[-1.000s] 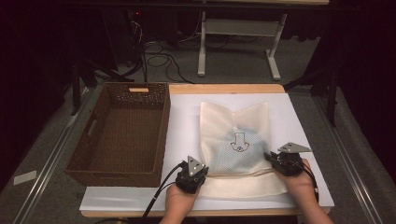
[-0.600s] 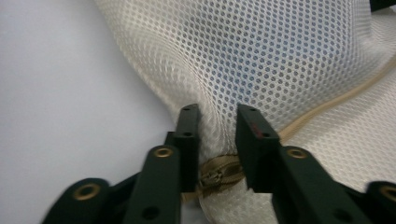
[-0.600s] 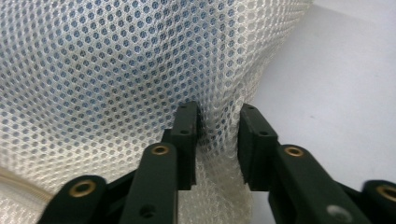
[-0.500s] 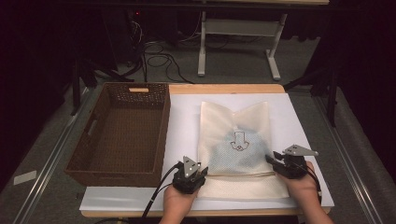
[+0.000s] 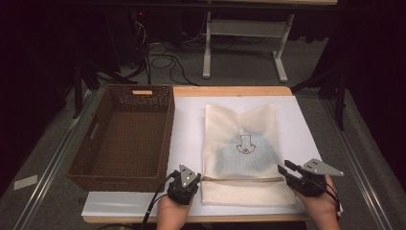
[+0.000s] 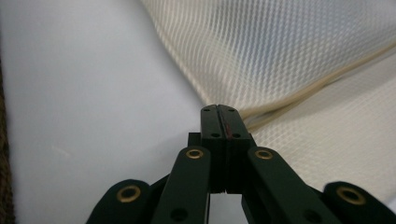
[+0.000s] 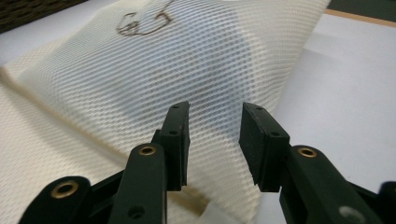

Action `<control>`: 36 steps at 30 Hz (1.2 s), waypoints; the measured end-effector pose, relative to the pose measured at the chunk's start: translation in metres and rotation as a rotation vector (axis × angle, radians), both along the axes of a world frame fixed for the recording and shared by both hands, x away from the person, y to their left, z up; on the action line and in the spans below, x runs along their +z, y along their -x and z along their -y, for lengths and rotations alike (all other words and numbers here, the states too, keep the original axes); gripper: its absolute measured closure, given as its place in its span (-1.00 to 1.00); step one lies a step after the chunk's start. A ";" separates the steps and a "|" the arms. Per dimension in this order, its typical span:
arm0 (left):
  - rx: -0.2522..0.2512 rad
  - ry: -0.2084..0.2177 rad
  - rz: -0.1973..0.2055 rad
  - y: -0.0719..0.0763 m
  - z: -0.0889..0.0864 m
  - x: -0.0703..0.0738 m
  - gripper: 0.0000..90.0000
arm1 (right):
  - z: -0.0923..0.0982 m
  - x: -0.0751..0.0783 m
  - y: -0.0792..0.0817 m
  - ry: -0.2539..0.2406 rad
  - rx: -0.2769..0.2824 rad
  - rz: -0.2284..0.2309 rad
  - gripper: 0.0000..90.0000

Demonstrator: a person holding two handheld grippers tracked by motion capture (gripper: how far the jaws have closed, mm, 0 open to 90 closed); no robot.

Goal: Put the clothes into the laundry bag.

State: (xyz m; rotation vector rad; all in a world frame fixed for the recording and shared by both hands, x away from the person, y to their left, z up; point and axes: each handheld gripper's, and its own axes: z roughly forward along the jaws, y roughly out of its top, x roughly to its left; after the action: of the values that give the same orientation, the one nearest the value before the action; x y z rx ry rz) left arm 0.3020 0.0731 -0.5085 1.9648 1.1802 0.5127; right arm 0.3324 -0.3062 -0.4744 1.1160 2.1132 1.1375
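To fold the mesh garment [image 5: 242,153], the left gripper [image 6: 219,116] has its fingers together at the fold's edge, while the right gripper [image 7: 212,140] hovers with fingers apart.

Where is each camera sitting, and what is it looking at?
High view: above the person's side, looking forward and down on the table, basket and mesh bag; both hands and grippers show, left, right.
Left gripper view: rides the left gripper, jaws together at the bag's edge.
Right gripper view: rides the right gripper, jaws apart over the bag.
Shared: the mesh bag, and its dark drawing in high and right gripper views.
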 end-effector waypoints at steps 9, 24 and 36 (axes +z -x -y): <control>-0.037 0.038 -0.027 -0.008 -0.009 -0.008 0.56 | -0.006 -0.003 0.011 0.007 0.025 -0.012 0.44; -0.069 0.069 -0.030 -0.010 -0.005 -0.004 0.52 | -0.009 -0.005 0.010 0.013 0.047 -0.023 0.45; -0.093 0.084 -0.107 -0.017 0.001 -0.015 0.41 | -0.011 -0.005 0.012 0.017 0.054 -0.021 0.45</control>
State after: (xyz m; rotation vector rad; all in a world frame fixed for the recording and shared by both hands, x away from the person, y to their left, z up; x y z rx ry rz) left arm 0.3195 0.0725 -0.5233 1.9843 1.1503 0.3087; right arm 0.3203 -0.2950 -0.4798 1.0735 2.1773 1.1350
